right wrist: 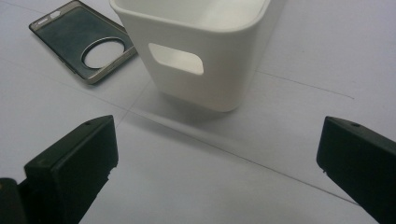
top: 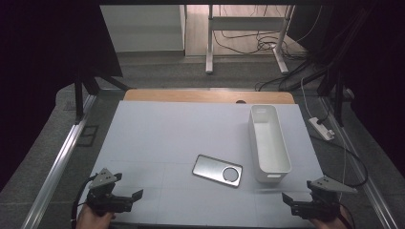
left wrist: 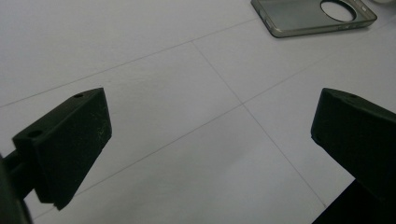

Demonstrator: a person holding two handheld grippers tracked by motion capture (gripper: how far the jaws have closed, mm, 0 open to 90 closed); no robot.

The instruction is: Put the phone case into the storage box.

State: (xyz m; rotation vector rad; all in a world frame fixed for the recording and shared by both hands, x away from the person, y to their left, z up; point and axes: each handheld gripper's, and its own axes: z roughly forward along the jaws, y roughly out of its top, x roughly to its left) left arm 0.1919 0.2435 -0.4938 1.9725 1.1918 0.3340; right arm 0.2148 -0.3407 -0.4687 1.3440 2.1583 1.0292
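There are no words, numbers or signs to read here. The phone case [top: 217, 170] has no writing on it, and the white bin [top: 269, 143] is plain too.

Left gripper view: phone case [left wrist: 314, 16] cut off by the top edge at upper right. Right gripper view: white bin [right wrist: 198, 46] cropped by the top edge, its far end out of frame; phone case partly hidden behind the bin's near corner. High view: both hands cut off at the bottom edge; the case's markings are too small to tell.
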